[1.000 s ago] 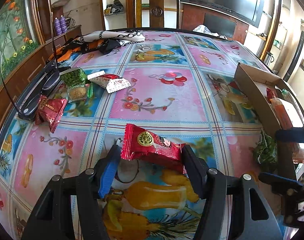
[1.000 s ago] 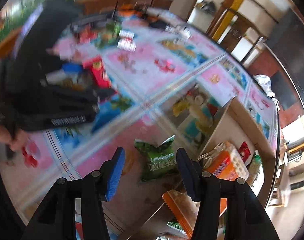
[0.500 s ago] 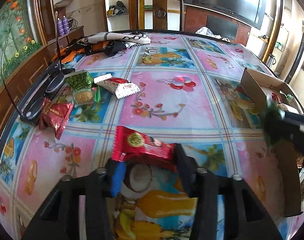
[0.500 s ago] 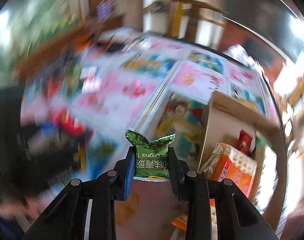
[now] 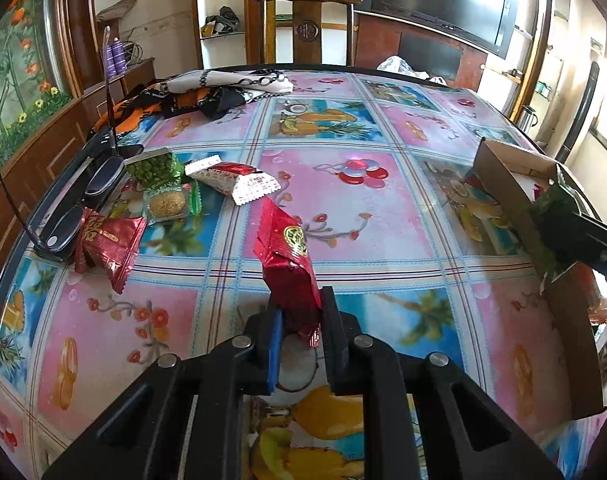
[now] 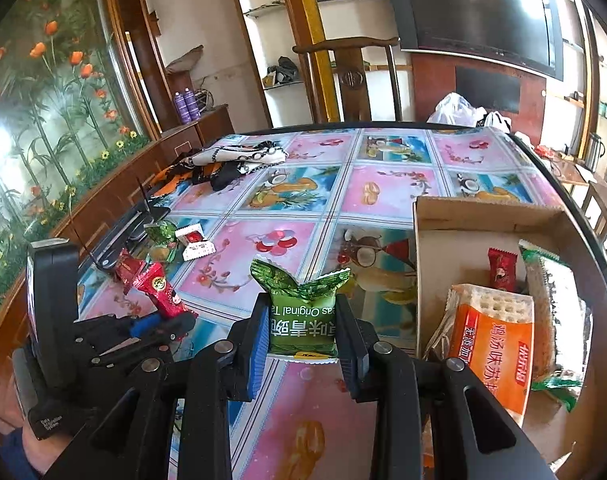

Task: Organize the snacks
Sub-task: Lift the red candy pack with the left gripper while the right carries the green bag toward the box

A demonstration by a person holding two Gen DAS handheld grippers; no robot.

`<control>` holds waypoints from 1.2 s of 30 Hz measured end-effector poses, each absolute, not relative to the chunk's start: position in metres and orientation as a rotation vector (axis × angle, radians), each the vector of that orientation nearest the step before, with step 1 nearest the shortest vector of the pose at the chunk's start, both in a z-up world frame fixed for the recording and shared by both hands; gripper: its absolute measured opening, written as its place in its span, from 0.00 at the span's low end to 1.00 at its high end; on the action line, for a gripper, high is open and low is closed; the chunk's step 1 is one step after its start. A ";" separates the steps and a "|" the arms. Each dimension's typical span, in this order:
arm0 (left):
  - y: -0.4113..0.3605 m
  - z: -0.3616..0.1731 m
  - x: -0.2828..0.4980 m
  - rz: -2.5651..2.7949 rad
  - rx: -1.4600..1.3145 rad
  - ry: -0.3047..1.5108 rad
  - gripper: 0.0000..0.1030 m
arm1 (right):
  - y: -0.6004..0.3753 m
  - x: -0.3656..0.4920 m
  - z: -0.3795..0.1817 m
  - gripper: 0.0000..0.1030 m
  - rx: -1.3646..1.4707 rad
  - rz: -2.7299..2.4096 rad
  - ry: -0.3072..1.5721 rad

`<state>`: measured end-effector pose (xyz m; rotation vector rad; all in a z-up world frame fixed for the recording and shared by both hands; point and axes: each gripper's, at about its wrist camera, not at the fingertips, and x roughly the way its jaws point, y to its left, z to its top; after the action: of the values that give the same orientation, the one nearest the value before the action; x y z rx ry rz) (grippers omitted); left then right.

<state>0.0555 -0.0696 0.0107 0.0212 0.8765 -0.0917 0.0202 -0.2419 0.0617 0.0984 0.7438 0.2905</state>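
my left gripper (image 5: 299, 330) has just lifted the red snack packet (image 5: 289, 264) off the tablecloth (image 5: 383, 208); it is pinched by its lower end and stands nearly upright. a second ago it lay flat between wide jaws. my right gripper (image 6: 301, 330) is clamped on the green snack packet (image 6: 303, 316), raised just left of the cardboard box (image 6: 483, 216); a second ago that packet sat on the cloth between open jaws. both picks look done, so i judge the box drop comes next. four snacks remain at the far left beside the glasses (image 5: 79, 208).
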 end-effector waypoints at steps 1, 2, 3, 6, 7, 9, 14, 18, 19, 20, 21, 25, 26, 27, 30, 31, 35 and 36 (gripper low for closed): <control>-0.071 0.011 0.054 -0.088 0.031 0.869 0.16 | -0.242 0.020 0.062 0.32 0.097 0.292 0.745; -0.072 0.012 0.054 -0.090 0.035 0.863 0.16 | -0.242 0.019 0.062 0.32 0.102 0.293 0.746; -0.073 0.013 0.053 -0.095 0.035 0.855 0.16 | -0.244 0.018 0.063 0.32 0.113 0.297 0.746; -0.075 0.015 0.051 -0.101 0.045 0.841 0.16 | -0.246 0.016 0.066 0.32 0.125 0.302 0.735; -0.073 0.015 0.051 -0.104 0.037 0.844 0.16 | -0.247 0.016 0.066 0.32 0.127 0.301 0.732; -0.071 0.016 0.051 -0.105 0.022 0.840 0.16 | -0.246 0.016 0.065 0.32 0.129 0.302 0.735; -0.072 0.024 0.045 -0.132 -0.003 0.800 0.16 | -0.248 0.016 0.066 0.32 0.127 0.295 0.730; -0.082 0.030 0.039 -0.124 0.019 0.756 0.16 | -0.248 0.016 0.066 0.32 0.123 0.292 0.729; -0.085 0.031 0.039 -0.127 0.024 0.749 0.16 | -0.248 0.016 0.066 0.32 0.120 0.292 0.729; -0.088 0.032 0.037 -0.131 0.035 0.739 0.16 | -0.248 0.016 0.066 0.32 0.119 0.290 0.728; -0.091 0.033 0.035 -0.127 0.050 0.728 0.16 | -0.248 0.016 0.066 0.32 0.118 0.287 0.726; -0.100 0.036 0.030 -0.117 0.101 0.689 0.16 | -0.248 0.016 0.064 0.32 0.108 0.274 0.725; -0.102 0.037 0.030 -0.115 0.110 0.681 0.16 | -0.248 0.016 0.064 0.32 0.107 0.272 0.726; -0.103 0.037 0.029 -0.114 0.118 0.676 0.16 | -0.248 0.017 0.064 0.32 0.108 0.271 0.726; -0.104 0.040 0.026 -0.107 0.134 0.657 0.16 | -0.247 0.017 0.064 0.32 0.104 0.268 0.725; -0.105 0.040 0.026 -0.103 0.140 0.652 0.16 | -0.247 0.017 0.063 0.32 0.103 0.266 0.724; -0.106 0.043 0.022 -0.088 0.159 0.627 0.16 | -0.248 0.017 0.063 0.32 0.103 0.263 0.723; -0.107 0.043 0.022 -0.086 0.161 0.622 0.16 | -0.248 0.017 0.063 0.32 0.104 0.262 0.723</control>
<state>0.0215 -0.1071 0.0435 0.1613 0.6216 -0.0863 0.0174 -0.2480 0.0634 0.1042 0.7226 0.2618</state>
